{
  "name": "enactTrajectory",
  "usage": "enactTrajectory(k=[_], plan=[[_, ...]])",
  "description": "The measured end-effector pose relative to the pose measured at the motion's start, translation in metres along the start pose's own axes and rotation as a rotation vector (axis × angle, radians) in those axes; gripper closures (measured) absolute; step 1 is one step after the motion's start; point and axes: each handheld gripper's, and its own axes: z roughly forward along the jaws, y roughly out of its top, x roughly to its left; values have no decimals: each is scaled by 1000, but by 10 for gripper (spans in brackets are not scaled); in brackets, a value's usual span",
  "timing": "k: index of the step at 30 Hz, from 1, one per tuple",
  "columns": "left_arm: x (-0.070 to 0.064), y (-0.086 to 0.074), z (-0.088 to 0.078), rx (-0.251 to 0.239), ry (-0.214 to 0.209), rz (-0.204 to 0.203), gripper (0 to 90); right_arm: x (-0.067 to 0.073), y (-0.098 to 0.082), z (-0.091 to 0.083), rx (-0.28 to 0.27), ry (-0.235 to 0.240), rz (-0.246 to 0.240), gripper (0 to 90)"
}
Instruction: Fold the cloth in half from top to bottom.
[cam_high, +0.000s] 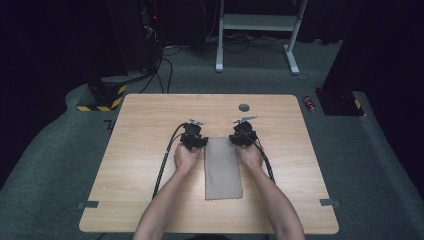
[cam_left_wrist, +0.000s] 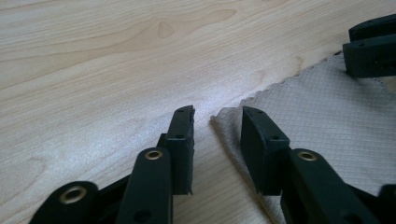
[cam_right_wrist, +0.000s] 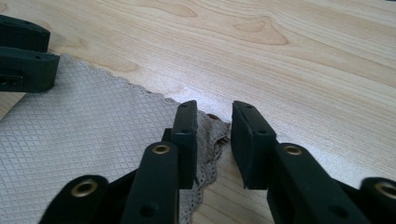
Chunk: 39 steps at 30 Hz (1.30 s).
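Grey cloth (cam_high: 223, 168) lies flat on the bench (cam_high: 140, 150), long axis running from the person toward the far edge. Left gripper (cam_left_wrist: 217, 122) stands at its far left corner, jaws part open astride the corner tip, not pressing. Right gripper (cam_right_wrist: 214, 122) stands at the far right corner, jaws narrowly apart, the rumpled corner between them, ungripped.

Pale wood-grain table (cam_high: 150, 130), rounded corners, centre frame. Grey round cap (cam_high: 244, 107) set in its top at 12 o'clock. Grey carpet floor (cam_high: 55, 150) all round. White metal stand (cam_high: 260, 30) at 12 o'clock beyond. Black-and-yellow striped base (cam_high: 102, 97) at 10 o'clock, cables (cam_high: 162, 70) trailing nearby. Small red object (cam_high: 310, 103) at 2 o'clock. Surroundings dark, curtained.
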Motion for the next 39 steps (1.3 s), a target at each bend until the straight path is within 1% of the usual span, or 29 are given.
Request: enactTrajectory(k=[2,4,8,11,13,14,15,16,18,22,26,27,30,32,35,37,39], plan=[[-1,0,1,-5,-5,0,683,-1,0,0,1,3,0,761],[-3,0,2,-8,-4,9,712,-2,0,0,1,6,-5,792],[-4,0,2,-8,-15,14,773,0,0,1,-5,11,-20,856],[-4,0,3,-11,-20,12,830,1,0,1,-3,17,-29,875],[-5,2,3,0,-24,15,861,1,0,1,-2,16,-47,881],[-5,3,4,7,-16,31,876,1,0,1,-2,15,-47,882],[-7,4,4,9,-14,38,883,1,0,1,-5,16,-48,883],[-8,5,4,14,-10,52,887,0,0,1,-7,19,-45,885],[-6,6,4,22,-12,60,893,0,0,0,-8,25,-36,886],[-4,8,1,19,-34,35,896,-3,0,-4,-25,44,-32,889],[-3,11,-2,13,-38,46,897,-3,1,-9,-35,54,-40,891],[-3,12,-3,9,-40,44,897,-3,2,-10,-37,55,-46,892],[-1,13,-4,2,-52,34,897,-4,3,-13,-46,61,-37,892],[0,15,-4,3,-54,36,897,-4,3,-15,-53,63,-37,893],[-2,19,-7,-1,-57,47,897,-4,4,-17,-58,60,-45,893],[-2,22,-8,-7,-54,61,897,-5,4,-18,-61,61,-36,894],[-2,25,-10,-17,-54,66,898,-6,6,-20,-68,57,-38,894]])
